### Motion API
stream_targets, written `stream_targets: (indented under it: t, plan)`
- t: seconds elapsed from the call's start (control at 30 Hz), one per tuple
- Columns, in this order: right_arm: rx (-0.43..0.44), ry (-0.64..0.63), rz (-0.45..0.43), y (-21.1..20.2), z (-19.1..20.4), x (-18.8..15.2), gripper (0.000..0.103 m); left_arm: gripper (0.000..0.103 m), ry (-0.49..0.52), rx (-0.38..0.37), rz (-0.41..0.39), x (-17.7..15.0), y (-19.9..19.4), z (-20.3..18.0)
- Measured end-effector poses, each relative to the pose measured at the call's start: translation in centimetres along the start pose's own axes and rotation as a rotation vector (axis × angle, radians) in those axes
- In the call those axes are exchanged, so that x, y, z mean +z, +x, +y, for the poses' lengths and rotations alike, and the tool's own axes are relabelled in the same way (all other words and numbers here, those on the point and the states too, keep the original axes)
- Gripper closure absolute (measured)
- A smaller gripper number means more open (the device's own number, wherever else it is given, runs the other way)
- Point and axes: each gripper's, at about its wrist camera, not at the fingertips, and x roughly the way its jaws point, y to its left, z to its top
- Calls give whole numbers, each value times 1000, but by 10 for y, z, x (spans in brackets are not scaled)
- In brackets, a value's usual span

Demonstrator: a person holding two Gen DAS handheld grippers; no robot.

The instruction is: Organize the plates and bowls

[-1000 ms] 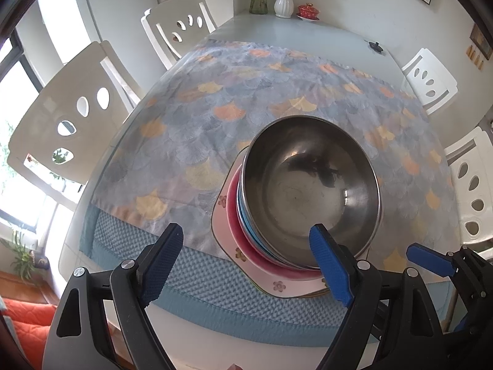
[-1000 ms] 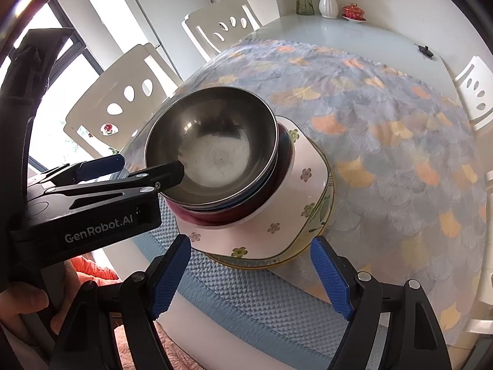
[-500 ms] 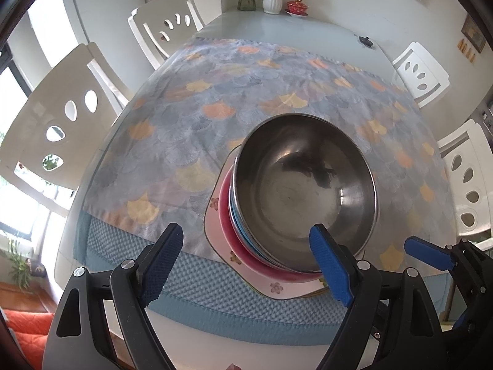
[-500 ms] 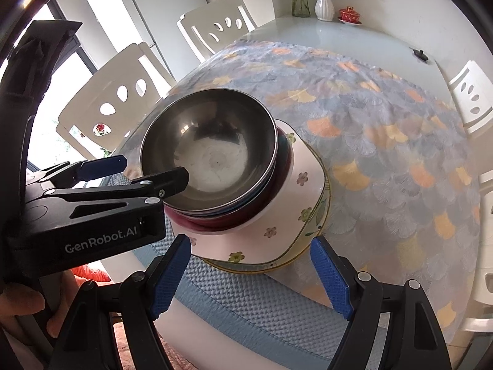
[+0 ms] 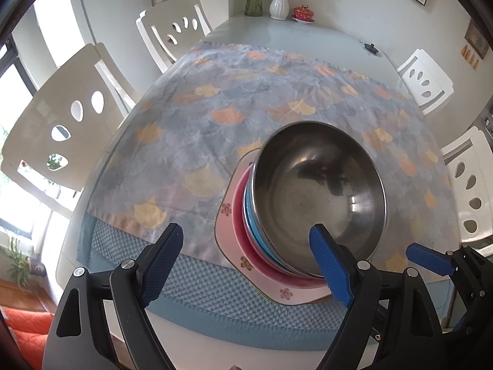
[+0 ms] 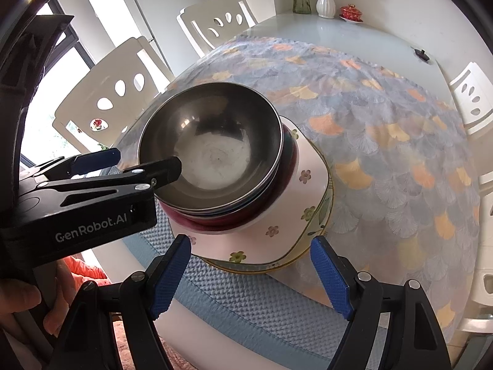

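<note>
Steel bowl [image 5: 320, 197] atop stacked plates [image 6: 308, 197], both claws spread, left claw [image 5: 246, 259] perhaps touching rim: nudge risks toppling.

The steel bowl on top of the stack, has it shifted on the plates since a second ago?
No. The steel bowl sits on the same stack, with the same offset from the square floral plate. Only the cameras drift.

White cut-out chairs [image 5: 64, 120] around a glass table [image 5: 311, 35] with scale-patterned cloth [image 5: 246, 98], white vase [image 5: 279, 3], red lidded cup [image 5: 303, 12].
</note>
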Motion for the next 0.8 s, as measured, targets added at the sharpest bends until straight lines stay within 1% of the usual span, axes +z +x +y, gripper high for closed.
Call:
stream_targets:
  t: [0.33, 0.47, 0.6, 0.8]
  plan:
    - [1, -4, 15, 6, -6, 4, 25, 20, 14, 10, 1, 2, 4, -1]
    - [1, -2, 19, 9, -9, 5, 25, 20, 22, 2, -1, 3, 5, -2]
    - [-3, 11, 12, 10, -13, 7, 25, 18, 40, 1, 0, 3, 8, -6]
    - [11, 54, 1, 10, -19, 6, 25, 18, 42, -3, 3, 1, 7, -6]
